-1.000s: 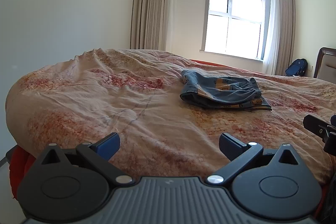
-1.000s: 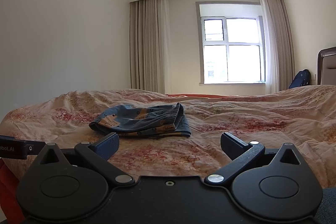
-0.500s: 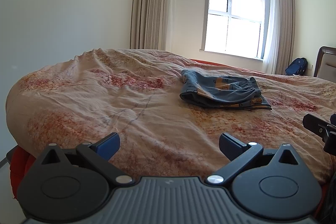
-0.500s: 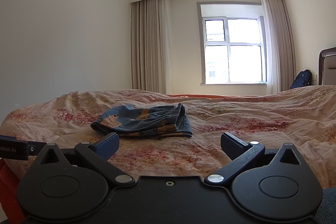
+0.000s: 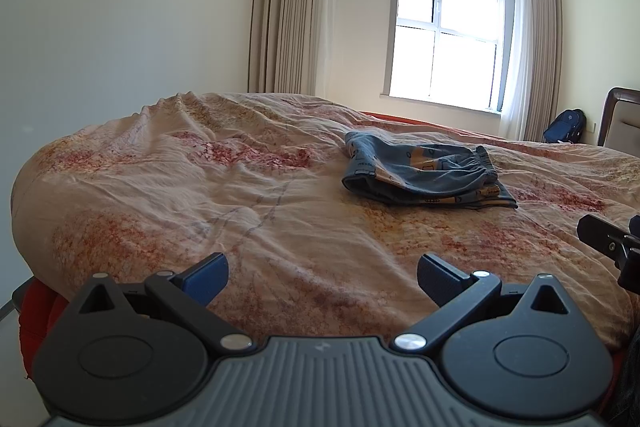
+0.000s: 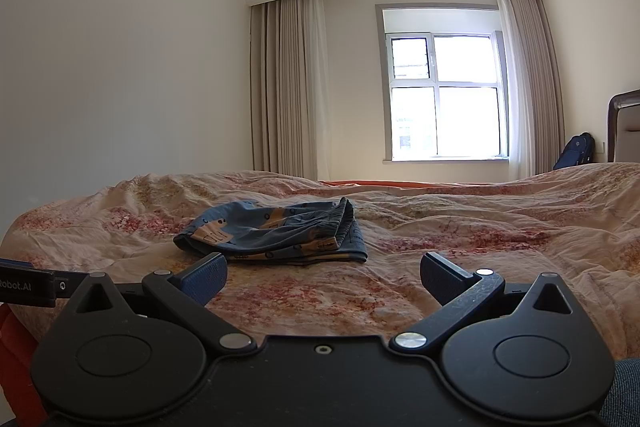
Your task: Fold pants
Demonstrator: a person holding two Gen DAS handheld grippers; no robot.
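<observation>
Blue patterned pants (image 5: 424,173) lie folded in a small stack on the bed, elastic waistband to the right; they also show in the right wrist view (image 6: 276,237). My left gripper (image 5: 322,277) is open and empty at the near edge of the bed, well short of the pants and to their left. My right gripper (image 6: 322,277) is open and empty, just in front of the pants. The right gripper's side shows at the right edge of the left wrist view (image 5: 608,239). The left gripper's side shows at the left edge of the right wrist view (image 6: 28,283).
A rumpled pink floral quilt (image 5: 200,195) covers the bed. A window (image 6: 444,99) with curtains is behind. A dark headboard (image 5: 624,119) and a blue backpack (image 5: 566,125) are at the far right. A white wall runs along the left.
The right gripper's view has shifted slightly, with the pants a little more to the right in it. The left gripper has not moved. Both stay open.
</observation>
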